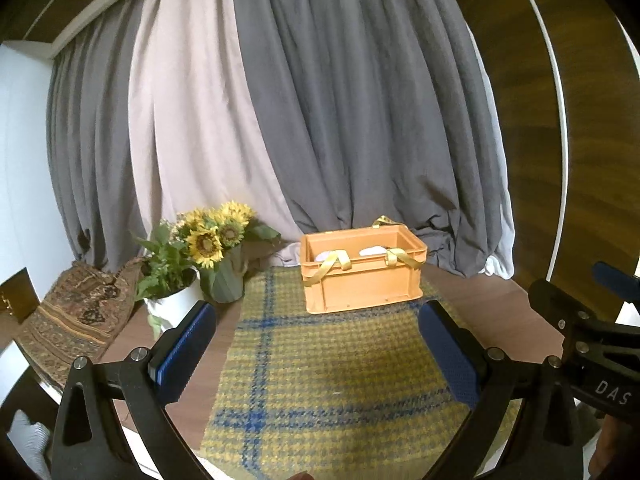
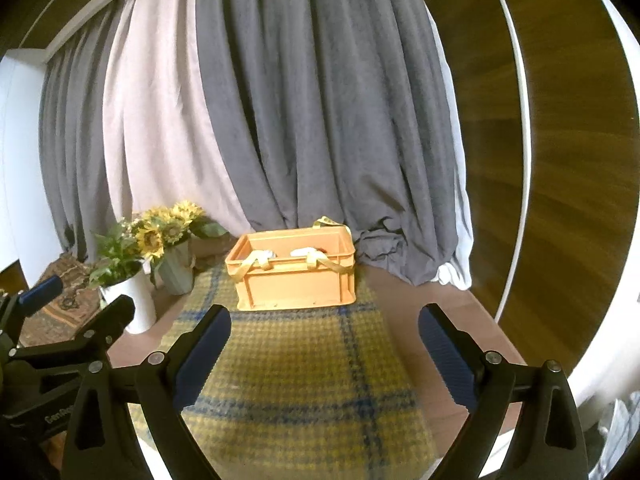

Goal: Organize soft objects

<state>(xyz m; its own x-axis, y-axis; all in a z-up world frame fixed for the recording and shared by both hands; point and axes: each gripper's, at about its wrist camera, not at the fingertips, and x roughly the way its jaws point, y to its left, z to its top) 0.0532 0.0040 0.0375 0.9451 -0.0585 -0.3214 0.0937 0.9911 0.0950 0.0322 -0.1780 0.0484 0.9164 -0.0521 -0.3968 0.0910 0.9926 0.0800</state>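
An orange plastic crate stands at the far end of a yellow and blue plaid mat. Yellow ribbon handles drape over its front rim, and pale soft items show just inside. My left gripper is open and empty, well short of the crate. My right gripper is open and empty too, at a similar distance. The right gripper's body shows at the right edge of the left view.
A white pot of sunflowers and a green vase stand left of the mat. A patterned brown cloth lies further left. Grey and pale curtains hang behind the wooden table.
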